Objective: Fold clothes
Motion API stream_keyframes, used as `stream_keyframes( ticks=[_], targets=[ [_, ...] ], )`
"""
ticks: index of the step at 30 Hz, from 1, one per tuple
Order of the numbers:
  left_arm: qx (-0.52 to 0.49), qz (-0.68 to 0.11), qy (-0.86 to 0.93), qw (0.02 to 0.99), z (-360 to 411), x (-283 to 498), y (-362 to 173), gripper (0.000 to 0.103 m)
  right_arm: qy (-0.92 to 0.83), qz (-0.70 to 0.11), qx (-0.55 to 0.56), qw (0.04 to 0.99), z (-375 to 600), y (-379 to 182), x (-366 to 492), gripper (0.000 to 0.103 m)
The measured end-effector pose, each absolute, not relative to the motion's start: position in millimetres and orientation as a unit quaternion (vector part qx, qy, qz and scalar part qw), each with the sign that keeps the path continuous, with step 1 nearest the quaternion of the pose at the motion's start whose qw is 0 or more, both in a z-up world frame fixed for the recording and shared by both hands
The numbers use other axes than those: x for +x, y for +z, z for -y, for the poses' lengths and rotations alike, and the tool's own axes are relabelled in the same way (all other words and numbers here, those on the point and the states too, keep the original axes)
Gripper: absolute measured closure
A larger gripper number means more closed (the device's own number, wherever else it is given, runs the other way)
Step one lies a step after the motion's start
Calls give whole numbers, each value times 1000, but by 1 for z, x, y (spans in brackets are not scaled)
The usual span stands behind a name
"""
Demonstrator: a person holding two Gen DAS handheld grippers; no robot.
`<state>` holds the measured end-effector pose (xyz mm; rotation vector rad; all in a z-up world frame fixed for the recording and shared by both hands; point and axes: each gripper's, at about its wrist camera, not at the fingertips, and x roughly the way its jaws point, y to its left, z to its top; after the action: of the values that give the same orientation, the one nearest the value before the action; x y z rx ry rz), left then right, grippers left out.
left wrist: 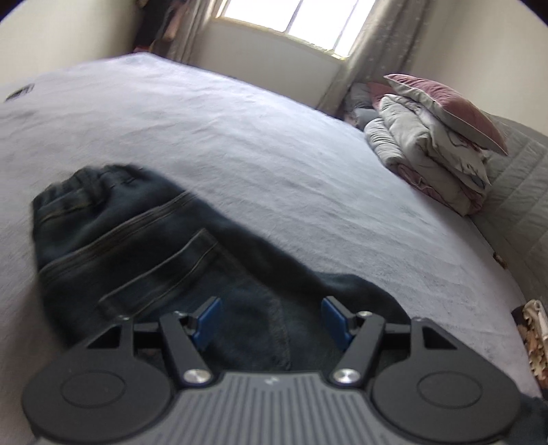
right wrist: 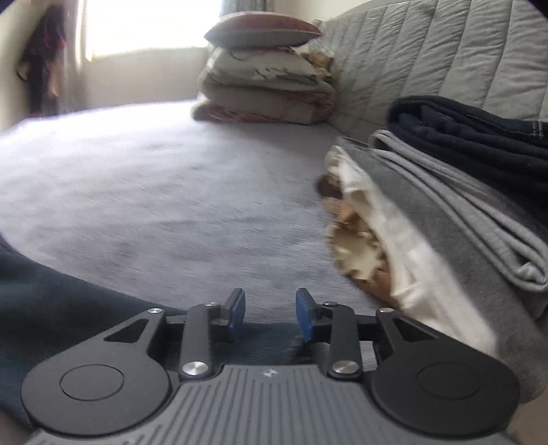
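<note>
**poster1:** While the dark jeans (left wrist: 144, 239) are spread over the grey bedspread (left wrist: 239, 137), the left gripper (left wrist: 270, 320) hangs right above them with its jaws wide apart. Denim shows between the two blue pads (left wrist: 207, 320) but they aren't pinching it. Waistband and back pocket stretch ahead and to the left of the jaws, and one edge of the cloth runs past the right-hand pad.

**poster2:** The right gripper (right wrist: 270, 316) has its jaws at a narrower gap, and nothing is clamped there. A strip of dark fabric (right wrist: 51, 308) sits just under and behind the fingers and sweeps off to the left; ahead of the pads it's bare bedspread.

**poster1:** Can't see your pile from the left wrist view, only a corner of something patterned at the far right.

**poster2:** Yeah, the stack of folded clothes (right wrist: 462, 205) is only properly in the right wrist view: navy on top, grey under it, cream and a patterned piece at the bottom, just right of the jaws. Both views catch the pillow (right wrist: 263, 29) on the folded bedding (right wrist: 263, 96) far ahead. Yours shows the window (left wrist: 298, 20); mine shows mostly the quilted headboard (right wrist: 428, 51). Everything's a bit blurry.
</note>
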<state>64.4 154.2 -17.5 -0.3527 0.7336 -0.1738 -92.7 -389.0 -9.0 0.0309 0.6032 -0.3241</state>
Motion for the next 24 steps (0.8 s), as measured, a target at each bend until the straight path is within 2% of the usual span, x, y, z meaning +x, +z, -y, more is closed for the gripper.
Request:
stream_keyframes(
  ticks=[6,13,18,24],
  targets=[
    [-157,-373,-69,912,-167,36,-11,42,12,-281,3,960,327,6,-95,67],
    [-200,-367,-7,908,-208,13,-8,42,184,-270,-38,944,243,9,-86,67],
    [-221,-375,17,900,-220,15,-19,59,284,-276,-65,916,190,5,-78,67],
    [-242,-383,31,891,-220,22,-30,73,349,-289,-107,885,139,-6,-74,70]
  ],
)
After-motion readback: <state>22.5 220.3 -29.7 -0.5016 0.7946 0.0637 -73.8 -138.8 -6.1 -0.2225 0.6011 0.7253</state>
